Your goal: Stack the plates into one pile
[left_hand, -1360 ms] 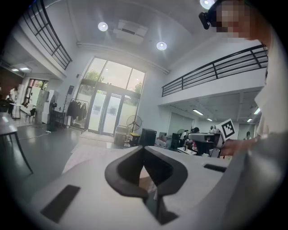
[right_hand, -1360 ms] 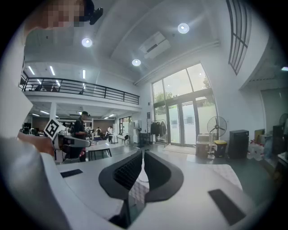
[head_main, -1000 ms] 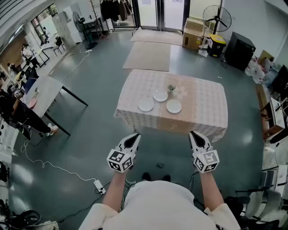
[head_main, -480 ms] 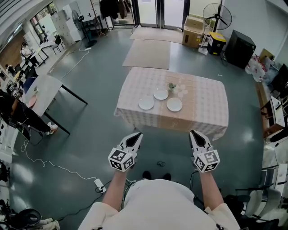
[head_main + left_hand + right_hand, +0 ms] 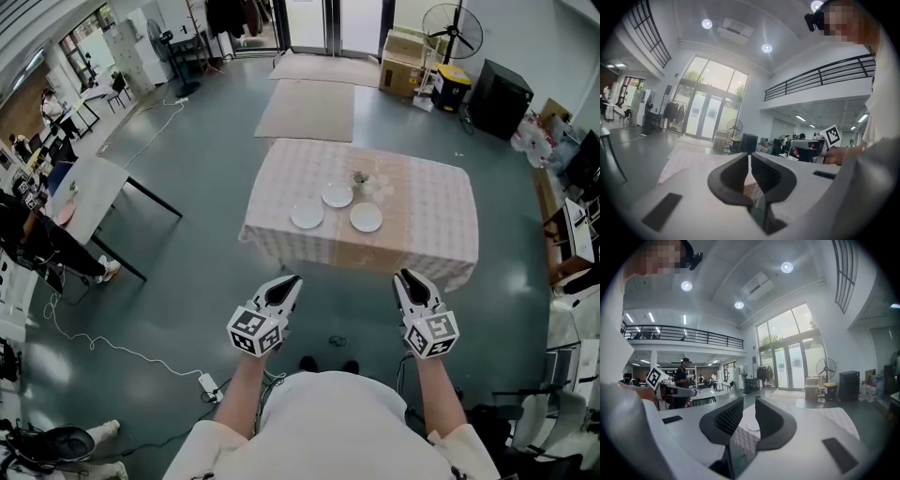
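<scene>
You are holding the left gripper [image 5: 289, 280] with its jaws almost together on nothing, and the right gripper [image 5: 406, 277] with its jaws slightly apart and empty. Both are pointing at the bench [image 5: 422, 220] from well short of it. Near the bench's middle, the left plate [image 5: 307, 217], far plate [image 5: 337, 197] and right plate [image 5: 366, 217] are lying unstacked, each one empty.

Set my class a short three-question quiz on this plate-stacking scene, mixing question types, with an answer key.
1. How many plates lie on the table?
2. True or false: the plates are already stacked in one pile.
3. The left gripper and right gripper are: A) each holding a plate; B) empty, held short of the table; C) resting on the table.

Key: 1) three; 2) false, they lie side by side; 3) B.
</scene>
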The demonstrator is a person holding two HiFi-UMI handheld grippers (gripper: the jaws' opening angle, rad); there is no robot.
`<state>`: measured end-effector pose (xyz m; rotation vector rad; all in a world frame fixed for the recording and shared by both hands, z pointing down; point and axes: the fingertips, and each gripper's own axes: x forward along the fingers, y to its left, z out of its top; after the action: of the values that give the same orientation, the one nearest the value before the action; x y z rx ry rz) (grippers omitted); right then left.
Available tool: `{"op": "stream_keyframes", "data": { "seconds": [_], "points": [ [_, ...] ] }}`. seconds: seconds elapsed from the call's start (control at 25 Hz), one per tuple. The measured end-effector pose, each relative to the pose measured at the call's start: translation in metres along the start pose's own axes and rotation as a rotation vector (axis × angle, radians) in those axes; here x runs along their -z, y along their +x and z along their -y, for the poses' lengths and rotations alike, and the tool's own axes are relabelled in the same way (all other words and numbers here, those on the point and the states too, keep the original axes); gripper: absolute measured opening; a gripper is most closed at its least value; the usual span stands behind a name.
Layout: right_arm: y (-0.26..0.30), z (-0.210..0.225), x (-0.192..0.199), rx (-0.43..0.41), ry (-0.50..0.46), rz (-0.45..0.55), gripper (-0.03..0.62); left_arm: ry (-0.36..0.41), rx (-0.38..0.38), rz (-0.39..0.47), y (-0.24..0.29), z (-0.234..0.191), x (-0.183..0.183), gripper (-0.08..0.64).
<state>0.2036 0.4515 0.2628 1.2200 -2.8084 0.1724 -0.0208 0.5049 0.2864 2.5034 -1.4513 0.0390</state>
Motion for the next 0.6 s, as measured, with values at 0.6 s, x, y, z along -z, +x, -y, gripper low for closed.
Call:
{"op": "stream_keyframes", "data": {
  "seconds": [0.6],
  "points": [
    [0.026,-0.003,0.0,0.042,0.008,-0.005,0.117,-0.021,0.04,-0.03,0.009,-0.031,0.004,0.103]
  ]
}}
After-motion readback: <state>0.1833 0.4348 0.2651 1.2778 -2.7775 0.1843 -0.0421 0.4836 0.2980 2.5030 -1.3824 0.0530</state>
